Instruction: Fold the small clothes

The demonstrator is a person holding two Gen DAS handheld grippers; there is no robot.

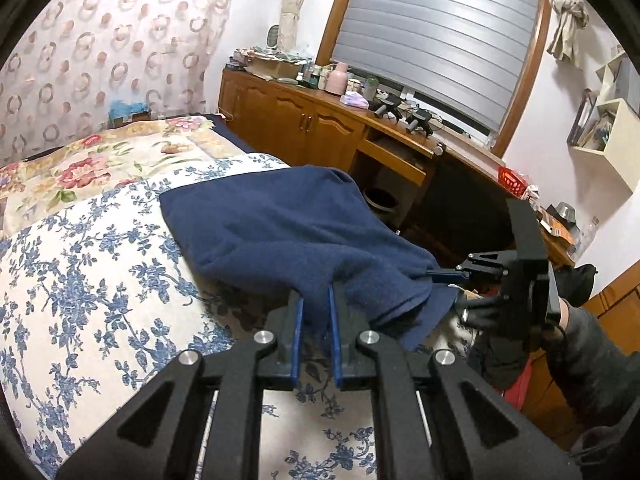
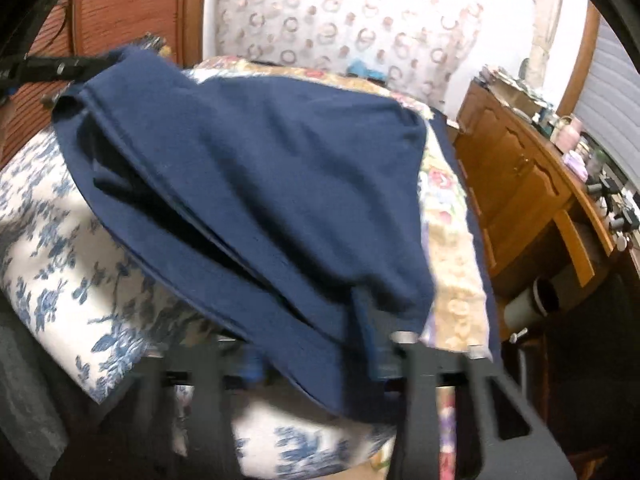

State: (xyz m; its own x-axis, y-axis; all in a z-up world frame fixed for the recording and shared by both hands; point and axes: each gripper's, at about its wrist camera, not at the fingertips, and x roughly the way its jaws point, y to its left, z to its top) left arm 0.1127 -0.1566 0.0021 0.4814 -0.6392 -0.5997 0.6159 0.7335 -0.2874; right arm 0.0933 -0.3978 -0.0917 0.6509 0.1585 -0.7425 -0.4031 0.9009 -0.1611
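Cloth: a navy garment [image 1: 288,224] lies on the bed [image 1: 80,248], spread over the blue-flowered sheet, its near edge lifted off the sheet at two corners.
Left hand-held gripper [image 1: 314,300]: tilted down toward the bed, blue pads [image 1: 297,328] standing narrow, the near hem of the cloth pinched between their tips.
Right hand-held gripper [image 1: 434,272]: seen from the left wrist at the right, reaching leftward, its blue tips buried in the cloth's right corner; jaws narrow and closed on the fabric.
Right hand [image 1: 480,312]: in a dark glove and dark sleeve, wrapped round the gripper's handle, at the bed's right edge.
Right wrist view: blurred; the cloth [image 2: 260,184] drapes over the gripper [image 2: 360,320], hiding one finger, and the fabric slopes up and away to the far left.
Left gripper from there [image 2: 60,96]: at the far left corner of the cloth, touching its folded hem.
Bed: a second quilt [image 1: 120,160] with pink flowers lies farther off.
Bench [image 1: 304,120]: wooden, along the far wall right of the bed, crowded with small things.
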